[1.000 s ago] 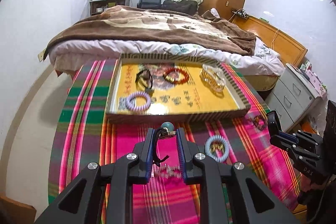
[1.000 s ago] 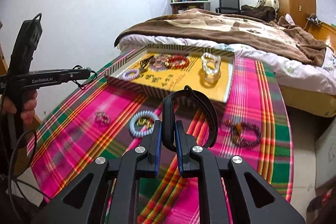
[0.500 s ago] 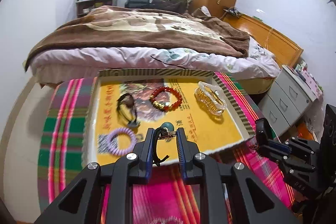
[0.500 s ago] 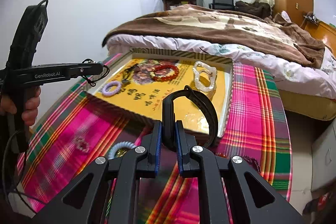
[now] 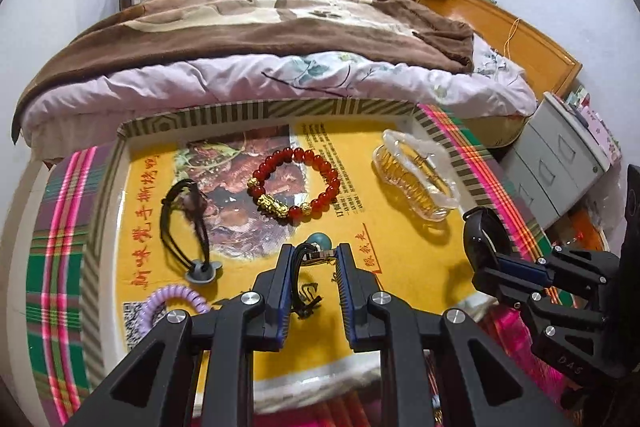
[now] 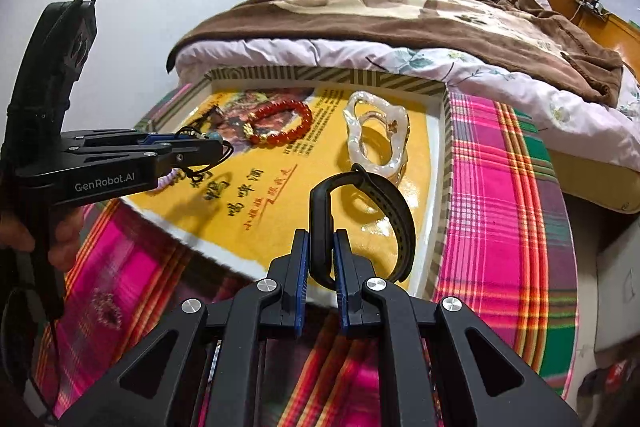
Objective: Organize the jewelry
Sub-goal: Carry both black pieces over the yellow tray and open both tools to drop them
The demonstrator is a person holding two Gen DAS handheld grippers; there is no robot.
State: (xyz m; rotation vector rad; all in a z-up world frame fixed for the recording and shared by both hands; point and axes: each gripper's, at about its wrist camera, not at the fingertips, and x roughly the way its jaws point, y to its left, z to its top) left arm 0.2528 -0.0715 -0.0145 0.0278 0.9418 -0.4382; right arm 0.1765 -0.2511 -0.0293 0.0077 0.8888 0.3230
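**Jewelry carried over the tray in both grippers**

Jewelry is held at two points above the yellow-lined tray (image 5: 256,113). A black cord piece with a teal bead (image 5: 319,241) is clamped between the pads of the left gripper (image 5: 314,259), its loose cord ends hanging down between the fingers. A black band (image 6: 362,223) is pinched by the right gripper (image 6: 321,259), whose jaws are closed tight on one side of the loop while the rest arches free above the tray's near right part.

Inside the tray, a red bead bracelet (image 5: 294,183) with gold charms is laid near the middle, a clear bangle holder (image 5: 414,183) with a gold chain inside it is set to its right, a black cord necklace (image 5: 186,223) with a grey pendant is laid at the left, and a lilac spiral band (image 5: 172,303) is seen at the near left.

The tray is rested on a surface covered by a pink and green plaid cloth (image 6: 504,195). One small beaded piece (image 6: 107,309), blurred, is left on the cloth outside the tray. A bed (image 5: 256,39) with a brown blanket is seen just behind the surface.
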